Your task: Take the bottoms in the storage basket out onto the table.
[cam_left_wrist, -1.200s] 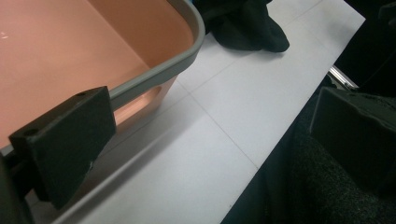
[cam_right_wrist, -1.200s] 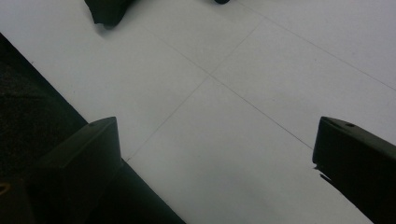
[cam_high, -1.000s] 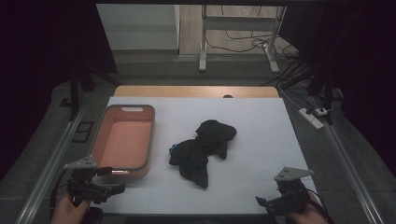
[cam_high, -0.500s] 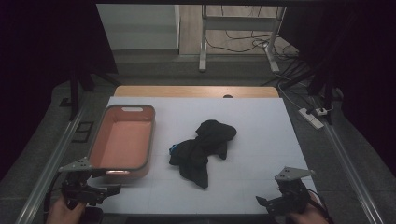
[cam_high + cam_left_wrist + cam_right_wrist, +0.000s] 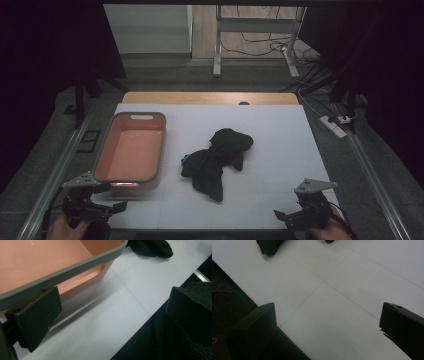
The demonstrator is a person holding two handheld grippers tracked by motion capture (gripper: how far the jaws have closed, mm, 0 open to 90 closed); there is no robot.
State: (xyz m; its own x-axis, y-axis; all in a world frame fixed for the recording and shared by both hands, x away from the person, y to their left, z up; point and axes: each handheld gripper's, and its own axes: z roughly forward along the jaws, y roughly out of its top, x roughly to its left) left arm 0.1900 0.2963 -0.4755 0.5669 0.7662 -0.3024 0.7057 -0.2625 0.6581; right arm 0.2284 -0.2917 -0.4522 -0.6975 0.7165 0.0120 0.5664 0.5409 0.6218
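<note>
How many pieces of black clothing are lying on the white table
2, it seems: one black garment bunched at the table's middle, another overlapping it toward the near edge, right of the pink bin. They overlap, so more may be hidden; something blue peeks out.

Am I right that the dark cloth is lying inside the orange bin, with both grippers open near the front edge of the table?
Not quite. The dark cloth lies on the white table, to the right of the orange bin, not inside it; the high view shows the bin with nothing in it. The rest holds: the left gripper and right gripper are both open near the front edge.
</note>
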